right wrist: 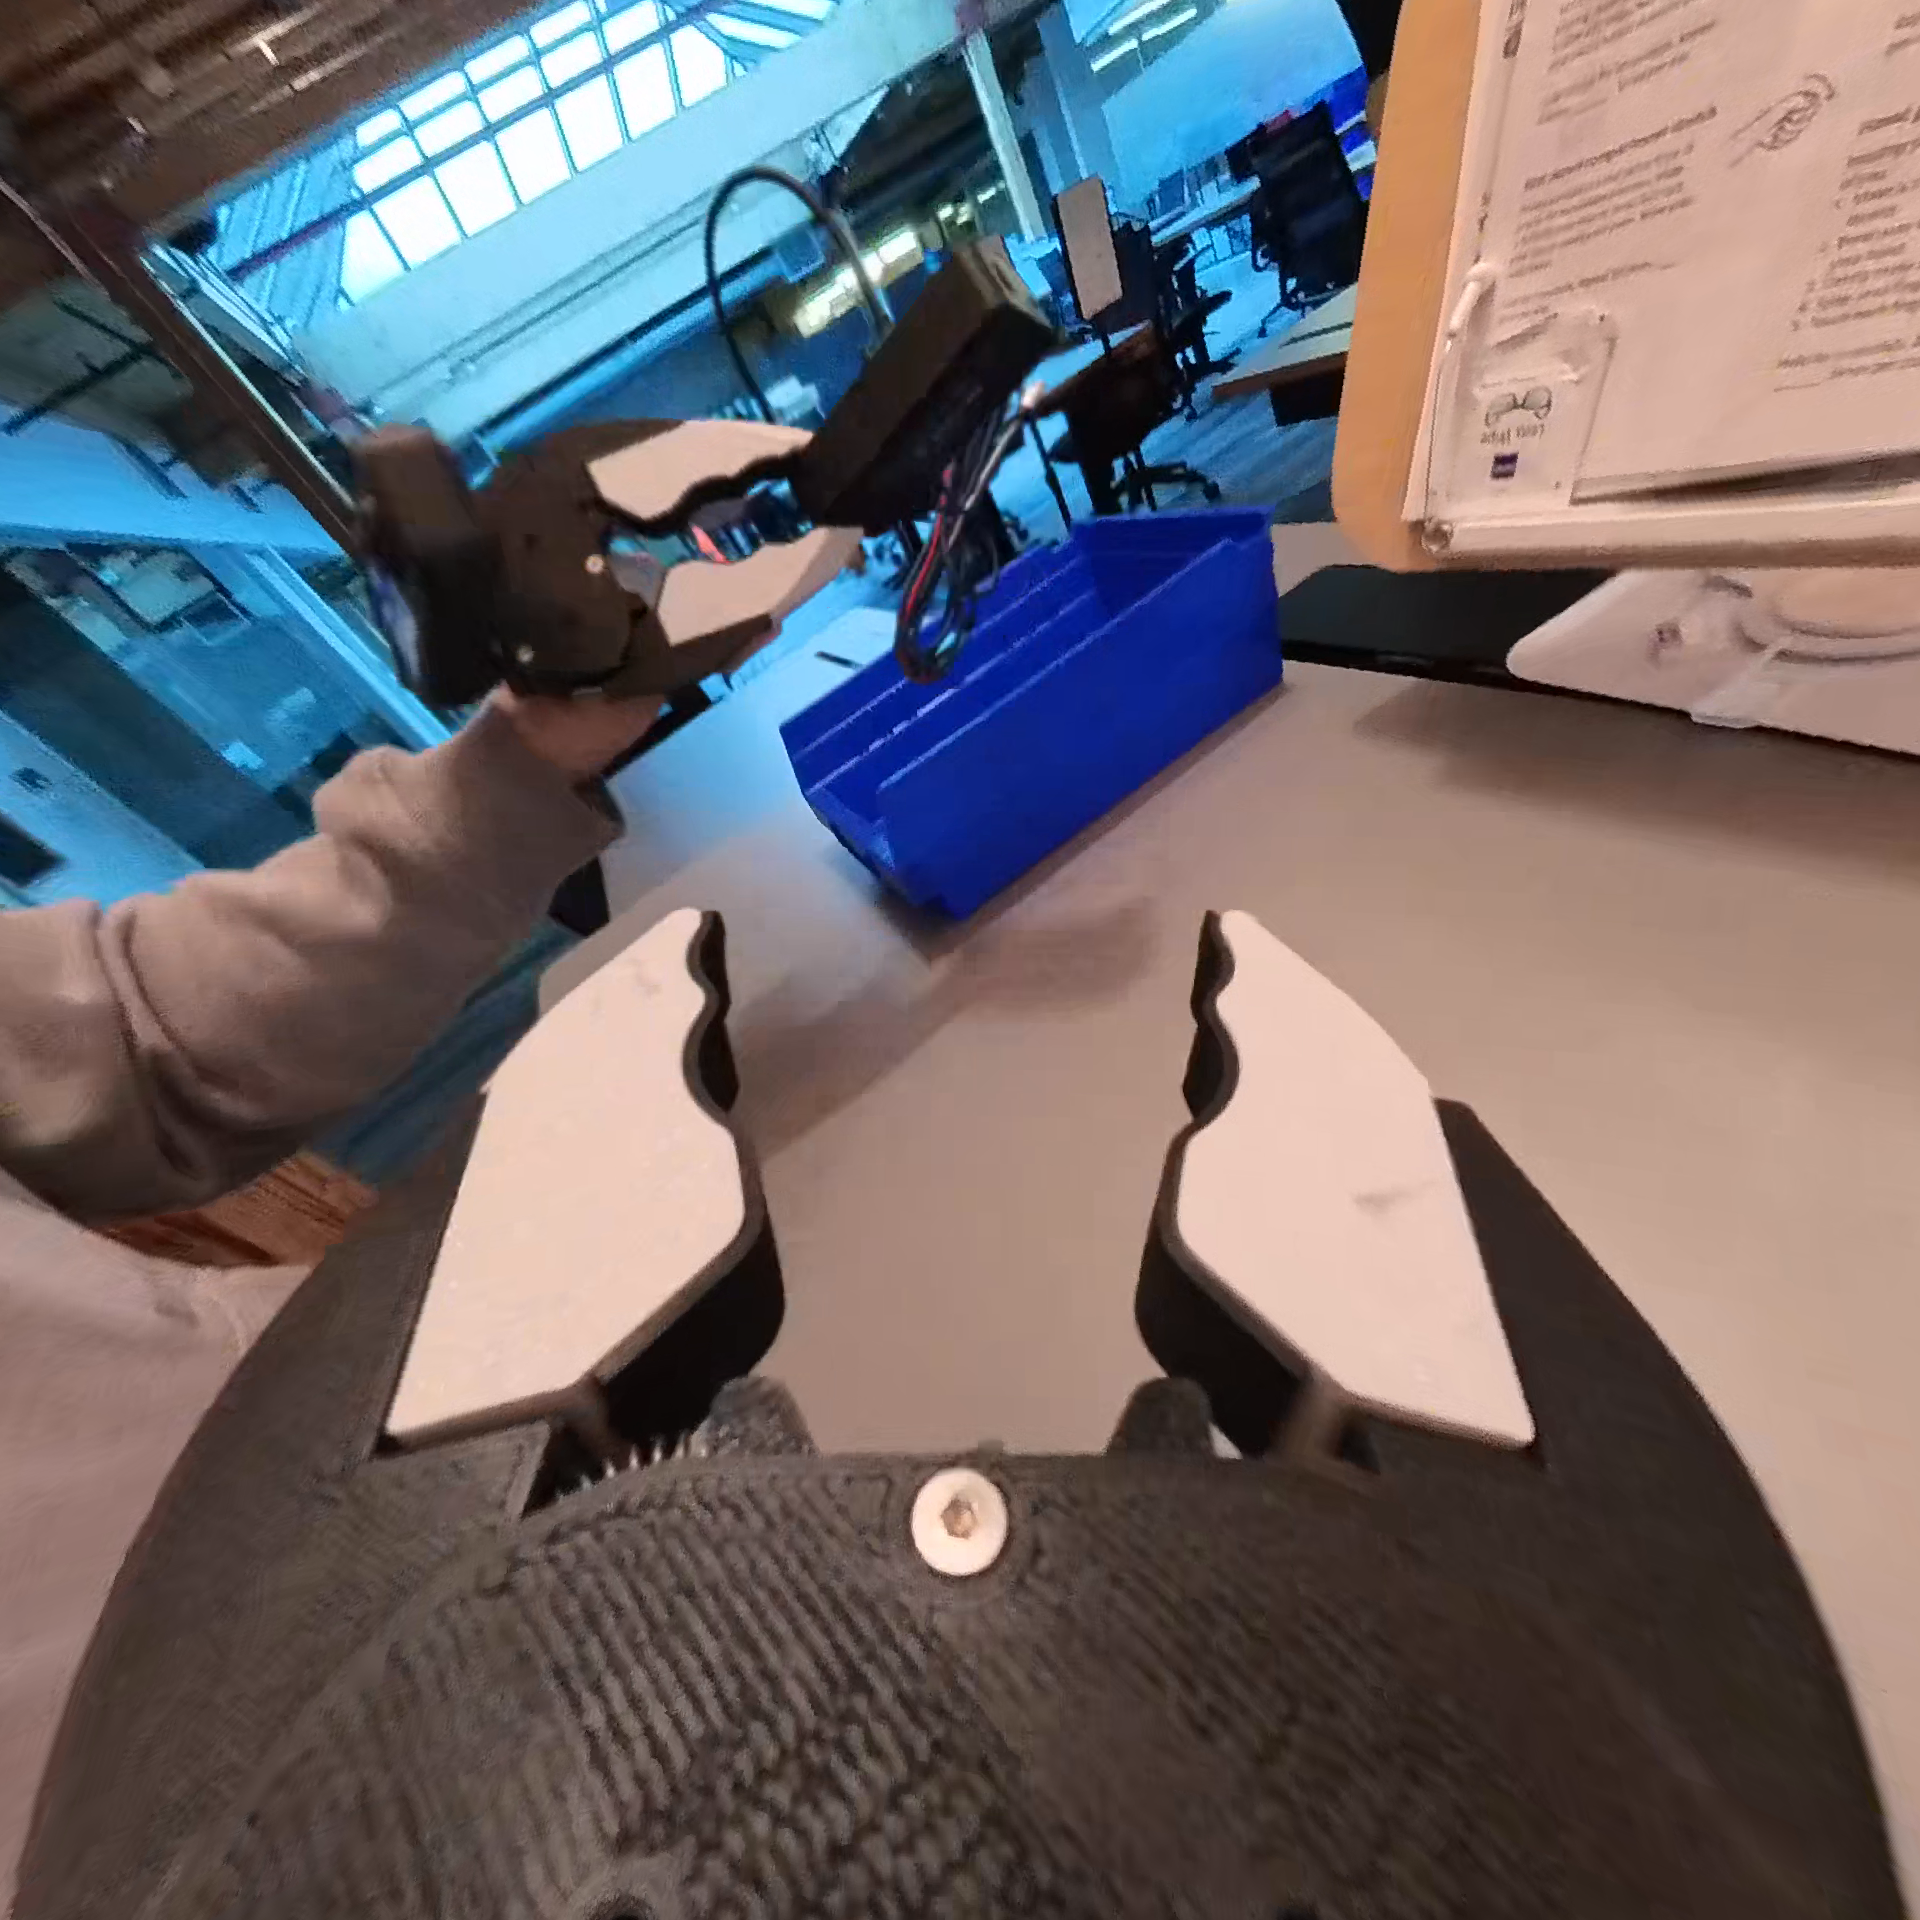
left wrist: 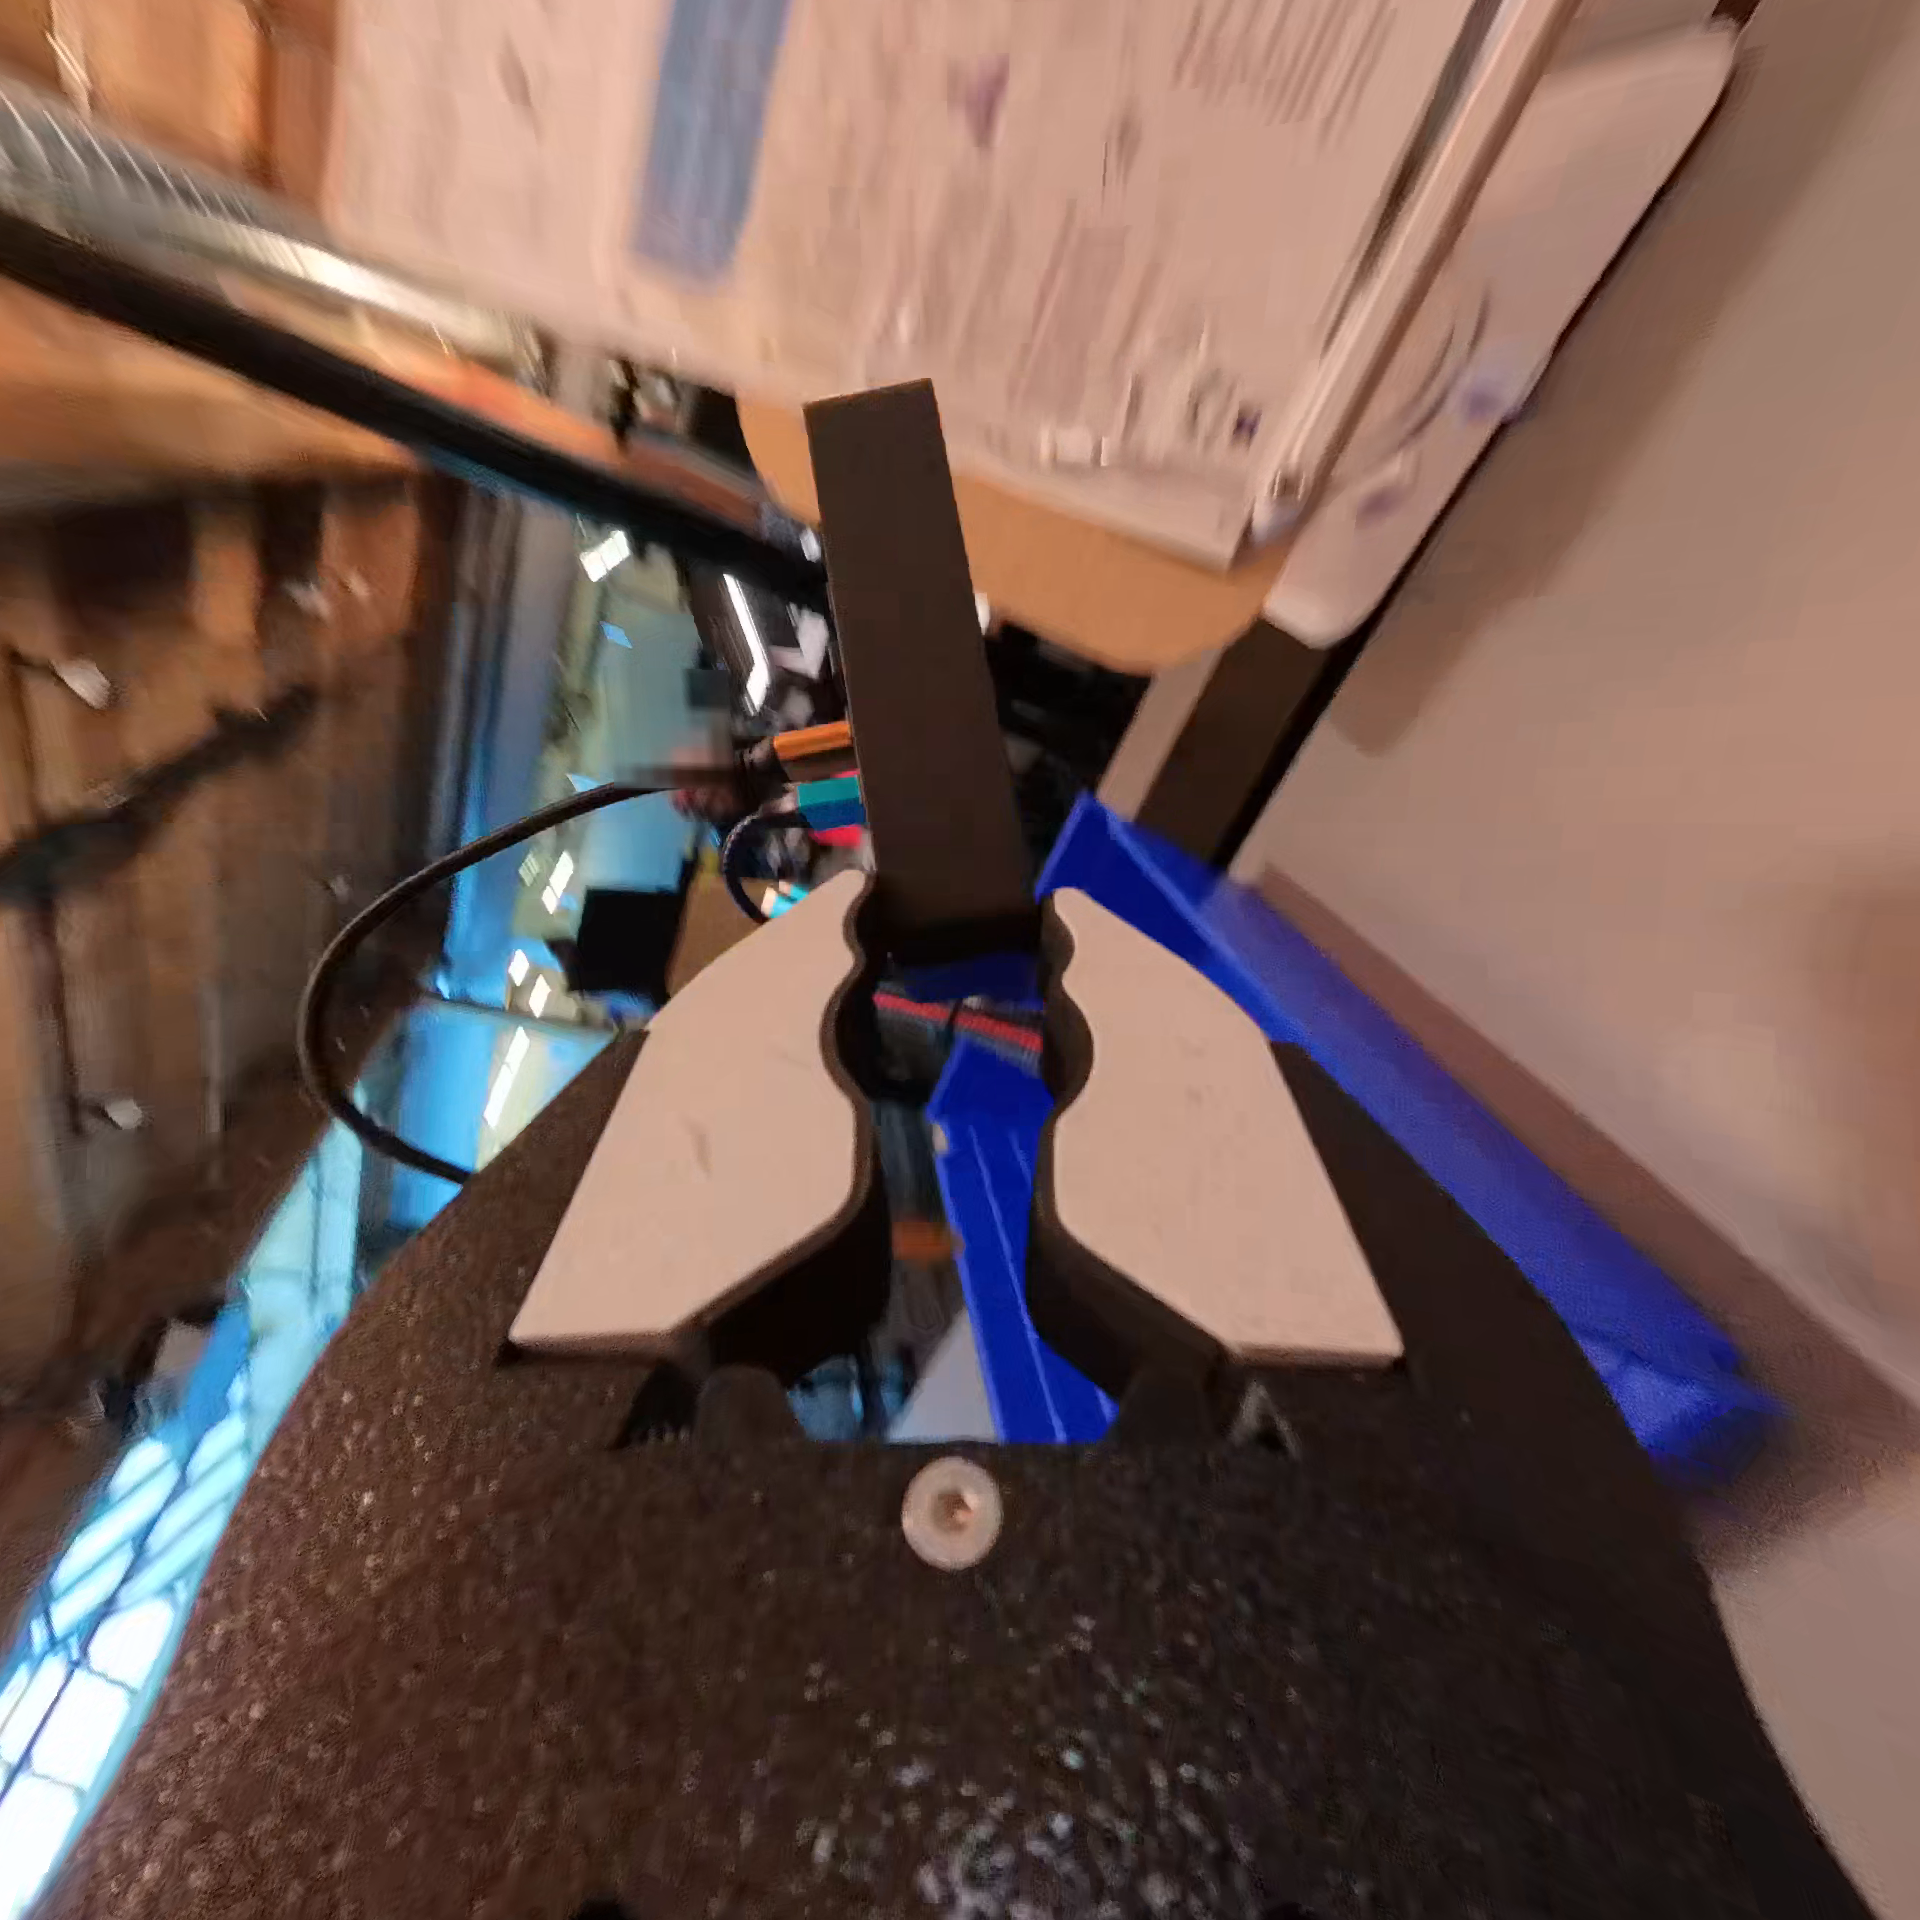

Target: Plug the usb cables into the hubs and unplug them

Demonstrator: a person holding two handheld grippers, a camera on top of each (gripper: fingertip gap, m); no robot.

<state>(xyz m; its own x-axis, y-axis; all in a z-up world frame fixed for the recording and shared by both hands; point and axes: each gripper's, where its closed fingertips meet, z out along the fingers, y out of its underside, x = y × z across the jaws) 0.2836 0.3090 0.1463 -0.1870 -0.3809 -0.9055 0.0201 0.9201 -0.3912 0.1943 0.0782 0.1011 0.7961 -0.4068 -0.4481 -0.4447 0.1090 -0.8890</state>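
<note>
My left gripper (left wrist: 951,914) is shut on a long black USB hub (left wrist: 909,665), which sticks up past the fingertips. Coloured plugs (left wrist: 826,810) sit in its side and a black cable (left wrist: 353,997) loops off to the left. In the right wrist view the left gripper (right wrist: 805,509) holds the hub (right wrist: 925,400) high in the air, tilted, with a bundle of cables (right wrist: 945,582) hanging from it into the blue bin (right wrist: 1049,717). My right gripper (right wrist: 961,935) is open and empty, low over the grey table (right wrist: 1455,987), short of the bin.
The blue bin (left wrist: 1403,1091) stands on the grey table (left wrist: 1610,727). A wooden board with papers (right wrist: 1662,260) stands at the right over a white device (right wrist: 1714,644). A person's grey sleeve (right wrist: 260,956) reaches in from the left.
</note>
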